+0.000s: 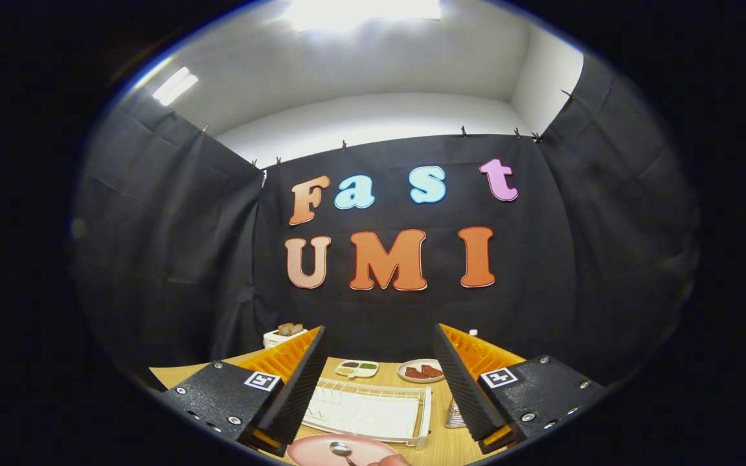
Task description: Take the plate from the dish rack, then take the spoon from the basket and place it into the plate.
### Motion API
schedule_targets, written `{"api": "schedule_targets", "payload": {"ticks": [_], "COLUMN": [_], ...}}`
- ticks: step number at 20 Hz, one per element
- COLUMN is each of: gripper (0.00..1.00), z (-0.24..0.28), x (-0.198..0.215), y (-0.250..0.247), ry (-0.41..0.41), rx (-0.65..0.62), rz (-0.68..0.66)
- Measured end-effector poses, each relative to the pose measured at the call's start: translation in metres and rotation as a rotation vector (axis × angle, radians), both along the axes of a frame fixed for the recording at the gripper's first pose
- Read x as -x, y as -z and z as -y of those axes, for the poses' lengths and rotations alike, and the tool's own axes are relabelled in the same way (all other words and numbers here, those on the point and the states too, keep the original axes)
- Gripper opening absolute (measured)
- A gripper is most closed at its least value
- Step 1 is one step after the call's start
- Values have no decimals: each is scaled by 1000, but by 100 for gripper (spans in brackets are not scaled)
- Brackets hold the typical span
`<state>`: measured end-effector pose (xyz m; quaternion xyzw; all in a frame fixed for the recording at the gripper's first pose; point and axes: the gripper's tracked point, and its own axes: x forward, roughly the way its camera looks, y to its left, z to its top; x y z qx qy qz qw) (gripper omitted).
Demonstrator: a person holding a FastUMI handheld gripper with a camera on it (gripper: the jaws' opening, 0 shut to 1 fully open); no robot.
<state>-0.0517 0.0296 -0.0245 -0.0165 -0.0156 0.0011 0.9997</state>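
My gripper (379,330) is open, held above the wooden table (441,446) with nothing between its fingers. Below and between the fingers, on the near side, a pink plate (311,451) lies on the table. A metal spoon (340,449) rests in it, bowl toward the rack. Just beyond the plate stands the white dish rack (366,409), with no plate in it. A wire basket (455,414) is partly hidden behind the right finger, beside the rack.
Past the rack sit a small divided dish (357,368) and a white plate with red pieces (420,371). A white toaster with bread (284,334) stands at the back left. Part of a hand (391,461) shows at the pink plate's near rim.
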Motion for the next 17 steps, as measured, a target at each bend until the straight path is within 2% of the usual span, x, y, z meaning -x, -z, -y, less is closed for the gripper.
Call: {"api": "schedule_targets", "payload": {"ticks": [4,12,17], "gripper": [97,97,96], "z": [2,-10,-11], "x": [0,6,9], "y": [5,4,-11], "ry": [22,4,-10], "rx": [27,73,53], "rz": [10,32,56]}}
